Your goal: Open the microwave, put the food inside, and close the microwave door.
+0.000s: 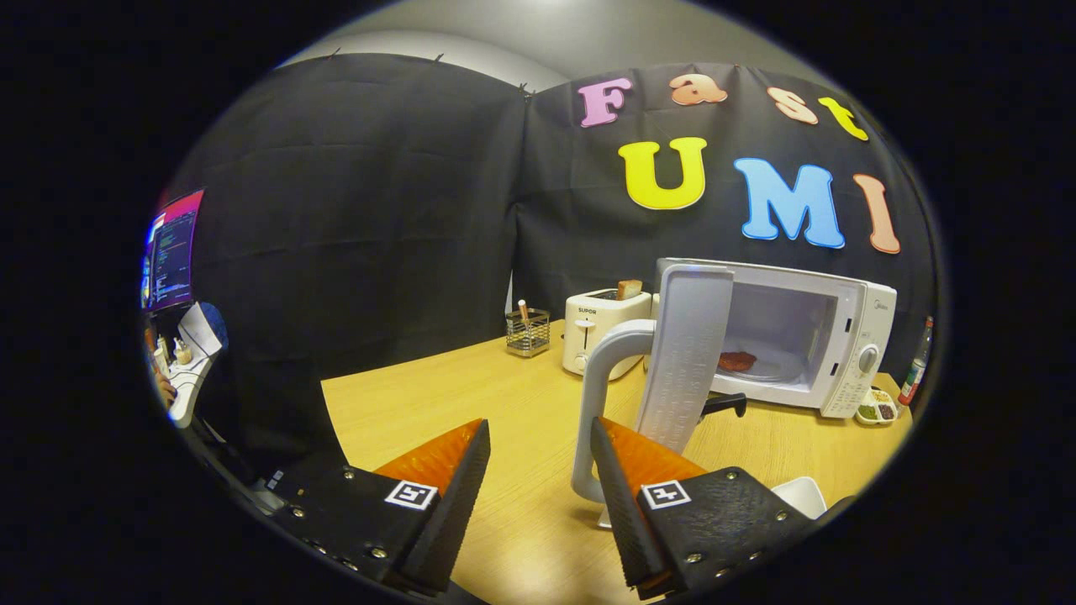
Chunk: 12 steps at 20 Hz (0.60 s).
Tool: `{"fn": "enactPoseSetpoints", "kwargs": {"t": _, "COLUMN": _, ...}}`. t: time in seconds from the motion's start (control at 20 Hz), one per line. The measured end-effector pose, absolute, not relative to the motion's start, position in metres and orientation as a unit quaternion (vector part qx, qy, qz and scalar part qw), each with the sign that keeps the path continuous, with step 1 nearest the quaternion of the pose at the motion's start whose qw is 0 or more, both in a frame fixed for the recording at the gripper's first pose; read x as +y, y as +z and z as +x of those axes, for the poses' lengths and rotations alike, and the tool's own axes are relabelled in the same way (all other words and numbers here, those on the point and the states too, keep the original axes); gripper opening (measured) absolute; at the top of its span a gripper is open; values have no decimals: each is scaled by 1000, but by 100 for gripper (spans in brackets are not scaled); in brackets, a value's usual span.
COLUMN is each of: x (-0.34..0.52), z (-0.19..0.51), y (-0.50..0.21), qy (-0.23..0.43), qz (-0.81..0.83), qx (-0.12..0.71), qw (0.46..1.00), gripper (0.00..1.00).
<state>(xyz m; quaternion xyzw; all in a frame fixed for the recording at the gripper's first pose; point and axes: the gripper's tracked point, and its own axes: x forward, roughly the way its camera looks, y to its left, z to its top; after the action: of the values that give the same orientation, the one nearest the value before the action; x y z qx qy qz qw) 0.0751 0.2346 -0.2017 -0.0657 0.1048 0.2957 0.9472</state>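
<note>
A white microwave (841,336) stands on the wooden table (437,395), ahead and to the right of my fingers. Its door (685,361) is swung wide open toward me, edge-on, with a curved white handle (593,403) on its outer side. A reddish piece of food (737,361) lies inside the cavity on the turntable. My gripper (540,437) is open, nothing between its fingers. The right fingertip (607,437) sits just beside the lower part of the door handle; I cannot tell if it touches.
A white toaster (601,328) with a slice of bread stands left of the microwave, a wire holder (528,332) beside it. A small condiment tray (876,410) and a bottle (916,365) sit right of the microwave. A white dish (803,494) lies by the right finger. A monitor (172,252) glows far left.
</note>
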Motion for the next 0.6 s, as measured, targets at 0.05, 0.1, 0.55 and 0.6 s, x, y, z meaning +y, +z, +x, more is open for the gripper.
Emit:
{"fn": "enactPoseSetpoints", "kwargs": {"t": 0.05, "x": 235, "z": 72, "y": -200, "qy": 299, "qz": -65, "qx": 102, "qw": 947, "gripper": 74}}
{"fn": "enactPoseSetpoints", "kwargs": {"t": 0.1, "x": 242, "z": 66, "y": -202, "qy": 308, "qz": -59, "qx": 102, "qw": 944, "gripper": 74}}
{"fn": "enactPoseSetpoints", "kwargs": {"t": 0.55, "x": 254, "z": 78, "y": -201, "qy": 316, "qz": -61, "qx": 103, "qw": 941, "gripper": 70}}
{"fn": "enactPoseSetpoints", "kwargs": {"t": 0.6, "x": 252, "z": 80, "y": -203, "qy": 320, "qz": -56, "qx": 108, "qw": 940, "gripper": 66}}
